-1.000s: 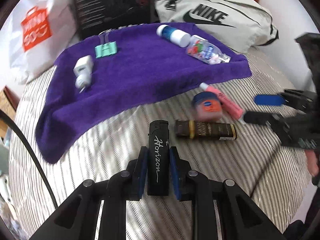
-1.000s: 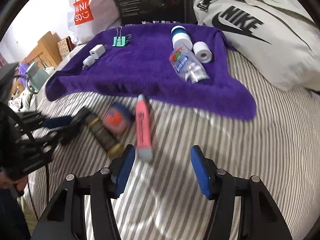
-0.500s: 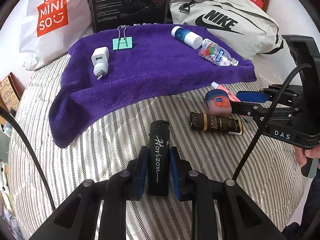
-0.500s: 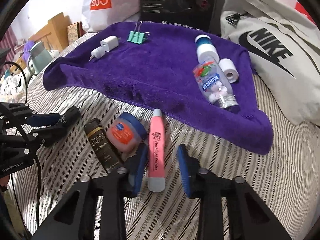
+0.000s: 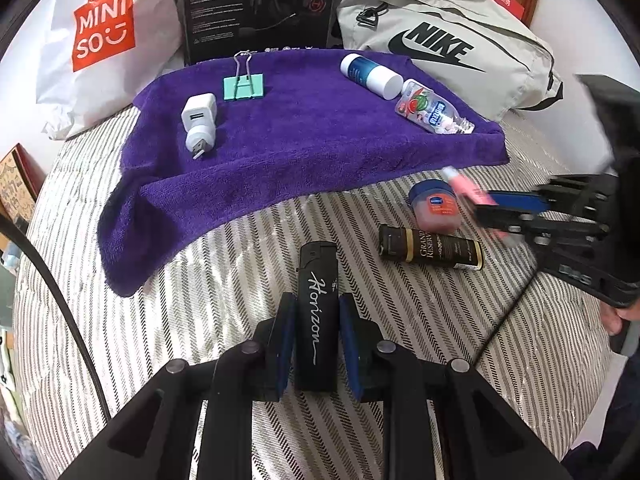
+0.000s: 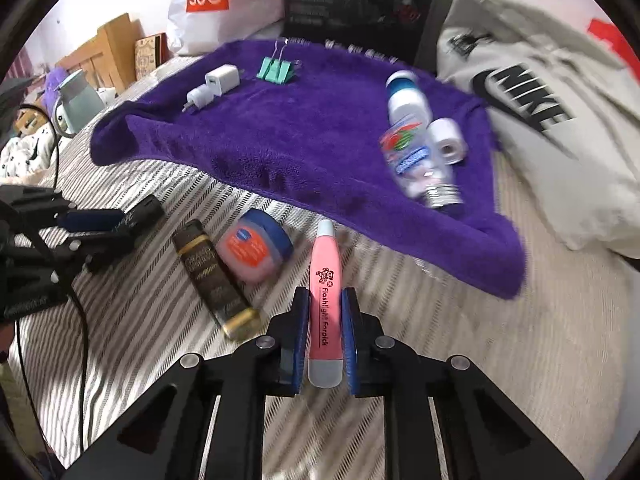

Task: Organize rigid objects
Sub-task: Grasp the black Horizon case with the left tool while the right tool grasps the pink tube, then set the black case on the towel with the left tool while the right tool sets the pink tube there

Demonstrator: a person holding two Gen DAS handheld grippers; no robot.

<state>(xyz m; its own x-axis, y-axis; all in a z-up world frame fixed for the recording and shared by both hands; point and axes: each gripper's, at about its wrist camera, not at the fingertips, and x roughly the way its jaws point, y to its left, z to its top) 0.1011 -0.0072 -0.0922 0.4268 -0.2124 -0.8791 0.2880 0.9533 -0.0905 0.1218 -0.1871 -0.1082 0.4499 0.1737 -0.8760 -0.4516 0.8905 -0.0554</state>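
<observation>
Left gripper point(image 5: 316, 316) closed on black lighter point(image 5: 317, 312), blue pads pressed to both long sides, "Horizon" script facing up, cap end pointing toward purple towel point(image 5: 280, 152). Lighter held over striped bedcover point(image 5: 200, 300), short of the towel's near edge.

Right gripper point(image 6: 325, 320) clamped on pink pen-shaped flashlight point(image 6: 326, 300), pads tight against both sides, pale tip pointing toward the towel, grey end cap nearest the camera. Held just above the bedcover, near the towel's front hem. From the left wrist view, right gripper point(image 5: 500, 208) blurred, pink flashlight point(image 5: 466, 184) poking out beside the jelly jar point(image 5: 434, 208).

Still on the bedcover: jelly jar point(image 6: 254, 250) with blue lid and orange label, lying tilted; dark bottle with gold bands point(image 6: 214, 280) just beside it, on its side. Both between the two grippers.

On the towel: white charger point(image 5: 198, 122) at left, USB plug toward the front; mint binder clip point(image 5: 243, 86) just behind it; blue-and-white bottle point(image 5: 370, 74) at back right, lying on its side; clear bottle with watermelon label point(image 5: 430, 110) next to it, touching or nearly so; small white roll point(image 6: 448, 142) beside the clear bottle, seen in the right wrist view only.

Behind the towel: white shopping bag with orange logo point(image 5: 100, 32), black box point(image 5: 256, 4), grey sports bag point(image 5: 440, 40).
</observation>
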